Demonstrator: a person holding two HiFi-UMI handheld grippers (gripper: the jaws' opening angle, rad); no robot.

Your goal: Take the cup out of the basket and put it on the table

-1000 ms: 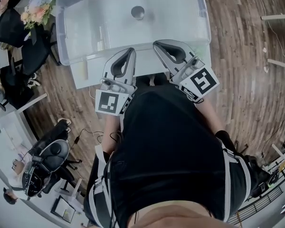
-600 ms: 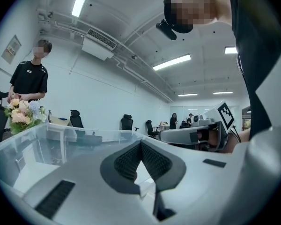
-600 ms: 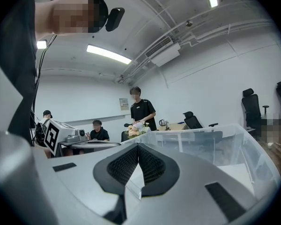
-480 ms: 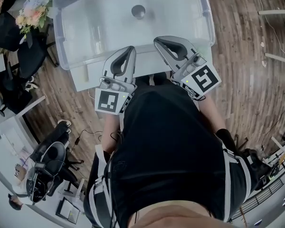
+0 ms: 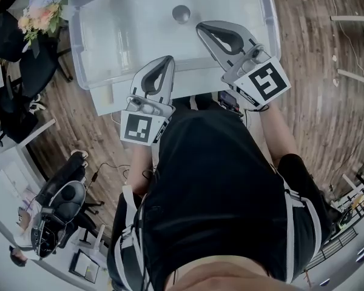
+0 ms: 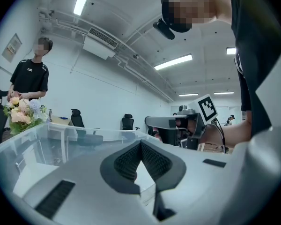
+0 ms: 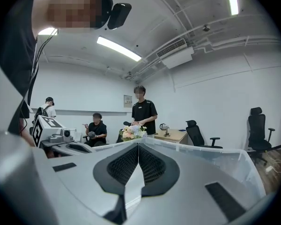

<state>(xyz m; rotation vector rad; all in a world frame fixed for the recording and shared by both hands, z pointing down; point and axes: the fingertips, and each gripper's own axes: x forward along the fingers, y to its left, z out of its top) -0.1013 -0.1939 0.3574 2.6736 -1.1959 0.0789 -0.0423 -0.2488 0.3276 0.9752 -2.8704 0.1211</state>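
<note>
1. The cup [image 5: 181, 13] sits in the far part of the clear basket [image 5: 77, 47], well apart from both tools.
2. The right hand-held gripper [image 5: 201, 28] is clenched on nothing above the basket; it should open wide before dropping around the cup.
3. The left hand-held gripper [image 5: 167, 62] is also clenched and empty at the near rim; best kept clear.
4. The cup should rise straight over the wall, then settle gently on the bench [image 5: 103, 102].

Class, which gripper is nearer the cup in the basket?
Right. The right gripper reaches over the basket, near the cup; the left gripper sits back at its near wall.
</note>
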